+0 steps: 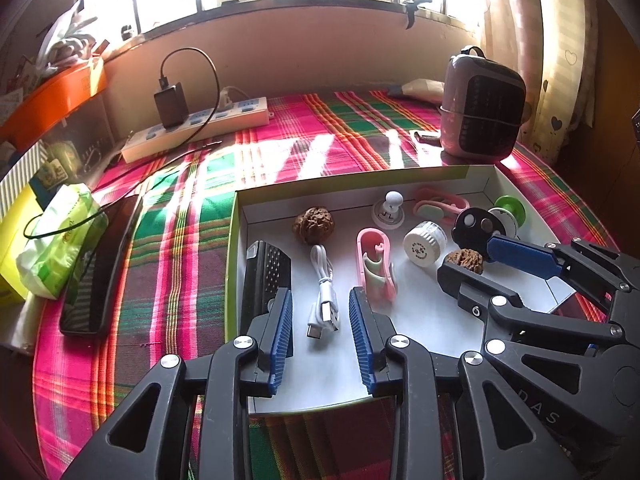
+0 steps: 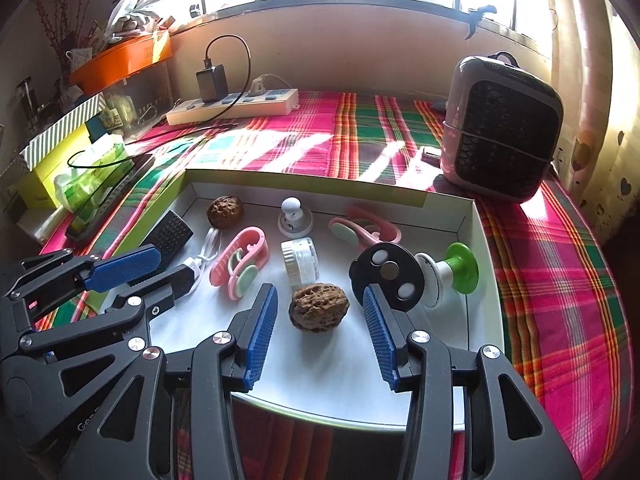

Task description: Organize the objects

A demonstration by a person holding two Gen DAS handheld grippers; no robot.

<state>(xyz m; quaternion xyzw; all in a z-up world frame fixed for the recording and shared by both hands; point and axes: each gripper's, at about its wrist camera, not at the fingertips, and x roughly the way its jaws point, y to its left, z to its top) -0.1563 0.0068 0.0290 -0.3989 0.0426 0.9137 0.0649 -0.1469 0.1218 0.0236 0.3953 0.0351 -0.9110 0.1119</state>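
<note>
The left gripper (image 1: 320,332) is seen released, the white USB cable (image 1: 323,290) lying untouched between its pads inside the white box (image 1: 360,184). The right gripper (image 2: 320,332) is likewise parted around 1 walnut (image 2: 319,308), clear of both pads. That walnut is judged light, hard and rollable, best taken across its middle. Farther back in the box, a 2nd walnut (image 2: 225,211) rests.

Power strip (image 1: 196,130) — heater (image 1: 482,106), perhaps.
</note>
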